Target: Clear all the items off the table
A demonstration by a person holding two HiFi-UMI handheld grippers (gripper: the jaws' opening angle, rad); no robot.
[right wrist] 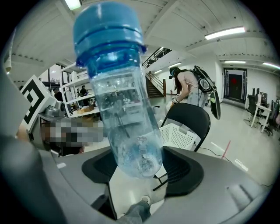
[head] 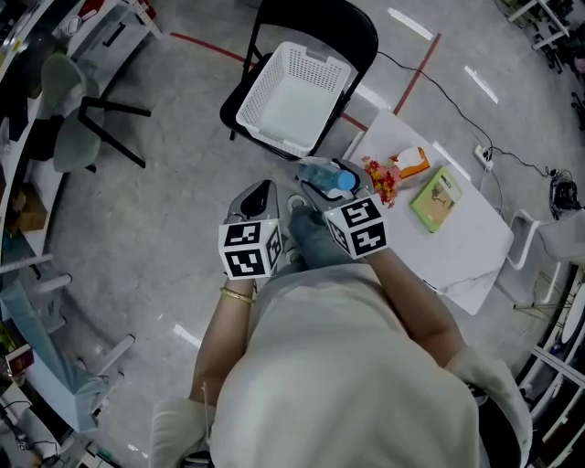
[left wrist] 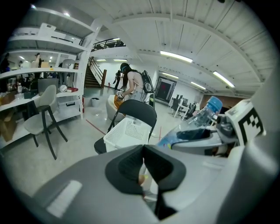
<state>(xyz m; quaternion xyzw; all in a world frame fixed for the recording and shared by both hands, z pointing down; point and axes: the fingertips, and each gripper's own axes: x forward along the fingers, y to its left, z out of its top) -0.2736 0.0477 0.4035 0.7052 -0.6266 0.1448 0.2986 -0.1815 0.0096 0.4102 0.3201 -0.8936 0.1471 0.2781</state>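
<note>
A clear plastic bottle (head: 326,174) with a blue cap is clamped between the jaws of my right gripper (head: 315,186). In the right gripper view the bottle (right wrist: 124,109) stands cap-up and fills the space between the pads of the right gripper (right wrist: 139,161). My left gripper (head: 259,195) is beside it on the left, shut with nothing in it; its pads meet in the left gripper view (left wrist: 143,151). Both grippers are held off the white table (head: 471,249), over the floor. A white basket (head: 294,94) sits on a black folding chair (head: 352,27) just ahead of them.
On the table lie a red-and-yellow snack pack (head: 383,179), an orange packet (head: 412,163) and a green box (head: 436,199). A grey swivel chair (head: 64,110) stands at the left, with shelving along the left wall. A cable (head: 457,105) and power strip lie on the floor behind the table.
</note>
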